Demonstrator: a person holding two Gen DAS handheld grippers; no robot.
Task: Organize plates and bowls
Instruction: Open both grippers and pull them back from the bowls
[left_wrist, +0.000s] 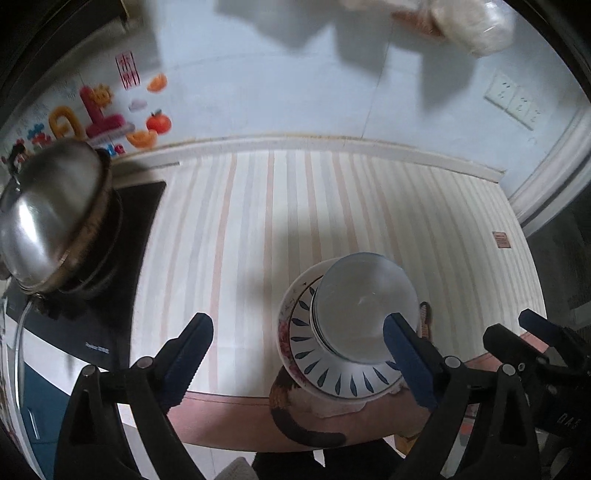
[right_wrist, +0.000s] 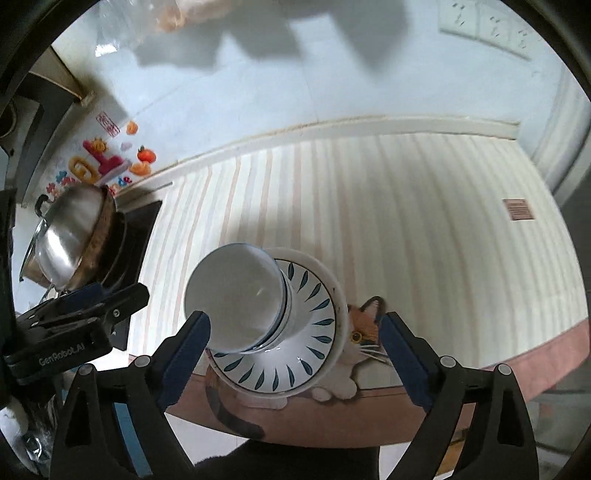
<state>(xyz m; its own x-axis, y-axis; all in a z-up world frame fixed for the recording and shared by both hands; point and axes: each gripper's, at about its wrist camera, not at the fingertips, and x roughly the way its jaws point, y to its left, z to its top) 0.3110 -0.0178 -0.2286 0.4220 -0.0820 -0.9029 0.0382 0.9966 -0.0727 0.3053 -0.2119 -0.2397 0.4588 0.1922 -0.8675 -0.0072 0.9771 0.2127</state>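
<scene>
While both pairs of tongs hang above the desk (left_wrist: 332, 206) with nothing between their blue pads, the stack of dishes sits near the desk's front edge on a striped cloth (right_wrist: 424, 229). A wide plate with blue leaf marks (right_wrist: 306, 354) forms the base of the stack, resting inside a larger white plate with a floral rim (left_wrist: 286, 328), and nested white bowls (right_wrist: 236, 299) stand on top, the uppermost one empty. The left tongs (left_wrist: 301, 356) are spread wide and released, one pad showing in front of the bowls without pressing on them. The right tongs (right_wrist: 295, 356) are likewise spread wide and released, the stack showing between the two fingers but clear of both. A cat picture (right_wrist: 364, 332) on the cloth peeks out just beside the plates. To the left, well apart from the stack, a steel pot lid (right_wrist: 70, 240) covers a pan on a dark stove (left_wrist: 122, 258). Colourful stickers (left_wrist: 103, 110) mark the tiled wall behind.
</scene>
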